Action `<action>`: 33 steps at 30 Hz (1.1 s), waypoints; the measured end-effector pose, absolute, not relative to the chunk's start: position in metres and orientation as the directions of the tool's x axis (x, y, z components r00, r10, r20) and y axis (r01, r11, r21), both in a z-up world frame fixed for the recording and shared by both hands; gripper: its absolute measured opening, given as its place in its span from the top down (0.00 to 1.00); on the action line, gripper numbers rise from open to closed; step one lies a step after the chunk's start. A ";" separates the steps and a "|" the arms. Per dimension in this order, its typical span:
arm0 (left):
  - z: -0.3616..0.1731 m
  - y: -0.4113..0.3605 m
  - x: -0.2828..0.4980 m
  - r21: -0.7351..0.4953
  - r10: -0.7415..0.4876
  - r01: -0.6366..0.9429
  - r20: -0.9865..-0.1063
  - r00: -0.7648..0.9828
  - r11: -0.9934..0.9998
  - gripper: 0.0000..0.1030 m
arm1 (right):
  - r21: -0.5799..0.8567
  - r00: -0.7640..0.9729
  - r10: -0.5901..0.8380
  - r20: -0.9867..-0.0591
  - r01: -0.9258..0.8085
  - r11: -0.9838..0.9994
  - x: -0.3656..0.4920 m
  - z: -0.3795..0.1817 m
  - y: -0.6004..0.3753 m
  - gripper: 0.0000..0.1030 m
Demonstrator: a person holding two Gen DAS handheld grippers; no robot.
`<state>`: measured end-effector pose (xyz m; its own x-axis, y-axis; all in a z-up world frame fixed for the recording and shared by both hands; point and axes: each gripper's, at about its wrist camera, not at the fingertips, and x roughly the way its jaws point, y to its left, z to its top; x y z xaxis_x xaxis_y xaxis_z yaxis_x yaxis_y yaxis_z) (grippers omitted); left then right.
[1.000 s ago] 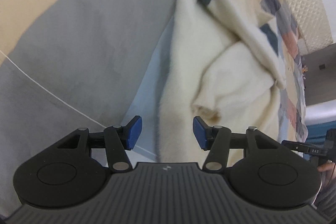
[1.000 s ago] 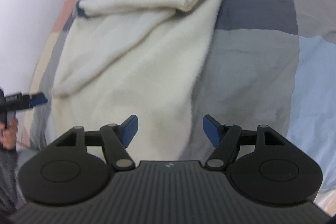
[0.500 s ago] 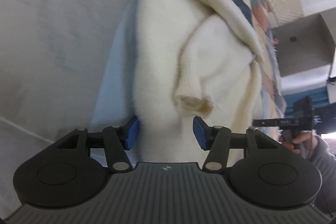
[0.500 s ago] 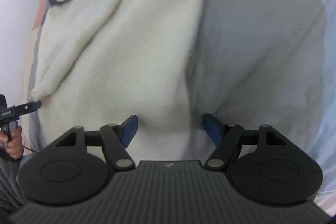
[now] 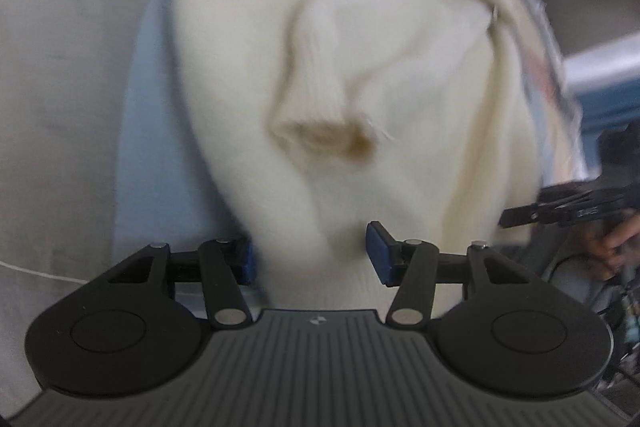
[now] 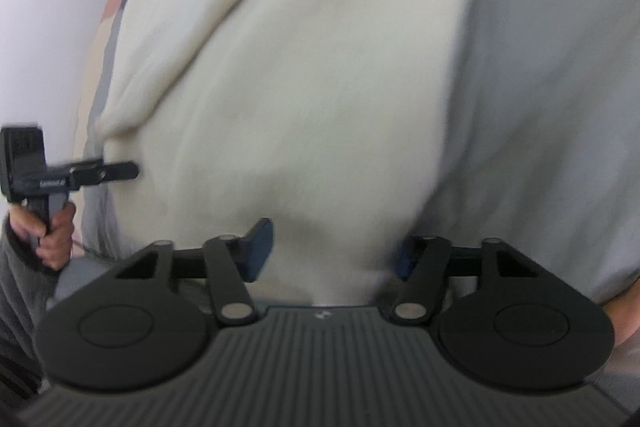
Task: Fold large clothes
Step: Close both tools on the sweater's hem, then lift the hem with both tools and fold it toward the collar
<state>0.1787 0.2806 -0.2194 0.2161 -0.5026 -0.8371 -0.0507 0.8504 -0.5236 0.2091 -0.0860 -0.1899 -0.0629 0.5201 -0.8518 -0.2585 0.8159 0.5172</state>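
Cream fleece fills both wrist views: the sweater [image 6: 304, 75] lies spread on a bed, its long axis running away from me, its bottom hem nearest both tools. My left gripper [image 5: 310, 259] straddles one corner of that hem, jaws spread with the cloth bulging up between them; the blue pads do not seem to press on it yet. A sleeve cuff [image 5: 324, 135] lies folded over the body just beyond. My right gripper [image 6: 330, 253] sits on the other corner, its jaws having just been closing; a ridge of fleece stands between them, and the far pad is half buried in it, but blur stops me saying whether the pinch is made. Each tool shows at the edge of the other's view, so both are about equally near. Underneath is a bedspread [image 6: 552, 67] in grey and pale blue blocks, with a white wall [image 6: 48, 7] alongside.
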 end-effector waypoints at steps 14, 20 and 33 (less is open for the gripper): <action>-0.139 0.298 0.129 -0.578 -0.328 -0.349 -0.759 0.563 0.738 0.85 | 0.583 0.260 0.654 -0.710 -0.303 0.754 0.200 -0.104 -0.130 0.90; -0.106 0.298 0.105 -0.711 -0.285 -0.381 -0.626 0.726 0.591 0.86 | 0.622 0.379 0.714 -0.589 -0.352 0.700 0.190 -0.058 -0.151 0.91; -0.037 0.280 0.021 -0.804 -0.315 -0.267 -0.480 0.819 0.532 0.87 | 0.643 0.489 0.741 -0.459 -0.393 0.657 0.153 0.000 -0.207 0.91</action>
